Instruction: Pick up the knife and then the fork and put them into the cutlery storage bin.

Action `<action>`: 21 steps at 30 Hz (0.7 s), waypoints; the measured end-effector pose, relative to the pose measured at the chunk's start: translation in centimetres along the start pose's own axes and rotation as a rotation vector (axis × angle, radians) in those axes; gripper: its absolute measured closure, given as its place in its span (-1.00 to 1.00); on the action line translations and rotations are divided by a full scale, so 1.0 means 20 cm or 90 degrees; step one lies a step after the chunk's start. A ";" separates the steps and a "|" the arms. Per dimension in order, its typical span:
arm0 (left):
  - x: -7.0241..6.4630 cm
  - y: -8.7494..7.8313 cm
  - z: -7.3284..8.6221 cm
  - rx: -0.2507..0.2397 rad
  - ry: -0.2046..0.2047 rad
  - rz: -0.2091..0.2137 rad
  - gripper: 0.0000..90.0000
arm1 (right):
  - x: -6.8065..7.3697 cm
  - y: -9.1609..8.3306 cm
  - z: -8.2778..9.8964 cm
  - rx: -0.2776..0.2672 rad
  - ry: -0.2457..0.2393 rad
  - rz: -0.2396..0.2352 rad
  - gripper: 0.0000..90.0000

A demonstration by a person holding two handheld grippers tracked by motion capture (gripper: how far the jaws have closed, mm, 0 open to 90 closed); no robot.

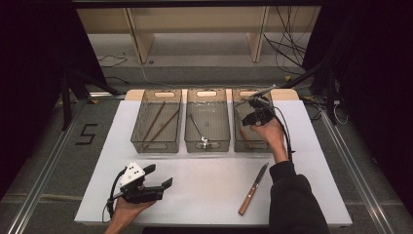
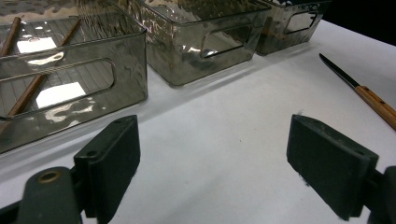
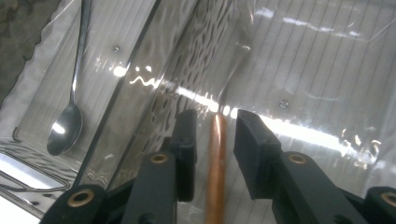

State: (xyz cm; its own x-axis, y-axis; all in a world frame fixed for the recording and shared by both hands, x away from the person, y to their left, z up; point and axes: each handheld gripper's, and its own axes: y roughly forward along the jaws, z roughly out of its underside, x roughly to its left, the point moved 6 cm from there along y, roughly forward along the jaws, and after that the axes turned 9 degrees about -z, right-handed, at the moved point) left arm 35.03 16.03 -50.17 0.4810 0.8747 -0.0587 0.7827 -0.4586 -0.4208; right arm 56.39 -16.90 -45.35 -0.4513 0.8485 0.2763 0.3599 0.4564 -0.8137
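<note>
My right gripper [image 1: 254, 118] hangs inside the right-hand clear bin [image 1: 251, 147], pointing down. In the right gripper view a brown wooden handle [image 3: 215, 158] stands between its jaws [image 3: 212, 140], with a narrow gap on each side, so the pads do not press on it. My left gripper [image 1: 162, 174] rests low over the white table near its front left, open with nothing between its jaws [image 2: 212, 158]. A wooden-handled knife [image 1: 253, 189] lies on the table at the front right, also seen as the knife [image 2: 369, 95] in the left gripper view.
Three clear bins stand in a row at the back of the table [image 1: 209, 195]. The left bin [image 1: 156, 147] holds brown chopsticks [image 1: 156, 119], the middle bin [image 1: 207, 146] a metal spoon [image 1: 197, 129]. Dark stands and cables flank the table.
</note>
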 end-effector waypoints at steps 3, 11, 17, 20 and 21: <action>0.00 0.00 0.00 -0.001 0.000 0.000 -0.62 | 0.01 -0.02 0.00 -0.007 -0.009 -0.003 0.52; 0.00 0.00 0.00 0.001 0.000 0.000 -0.62 | 0.07 -0.11 0.02 -0.036 -0.043 -0.029 0.20; 0.00 0.00 0.00 0.001 0.001 0.000 -0.62 | 0.14 -0.19 0.09 -0.060 -0.069 -0.061 0.03; 0.00 0.00 0.00 0.001 0.001 0.000 -0.62 | 0.17 -0.22 0.12 -0.070 -0.080 -0.070 0.01; 0.00 0.00 0.00 0.001 0.001 0.000 -0.62 | 0.17 -0.23 0.13 -0.075 -0.082 -0.071 0.00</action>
State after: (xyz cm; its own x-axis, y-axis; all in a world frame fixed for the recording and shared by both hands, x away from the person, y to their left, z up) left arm 35.01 15.95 -50.19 0.4814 0.8747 -0.0564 0.7823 -0.4578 -0.4224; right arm 51.09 -16.73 -41.91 -0.5913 0.7534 0.2875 0.3913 0.5798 -0.7146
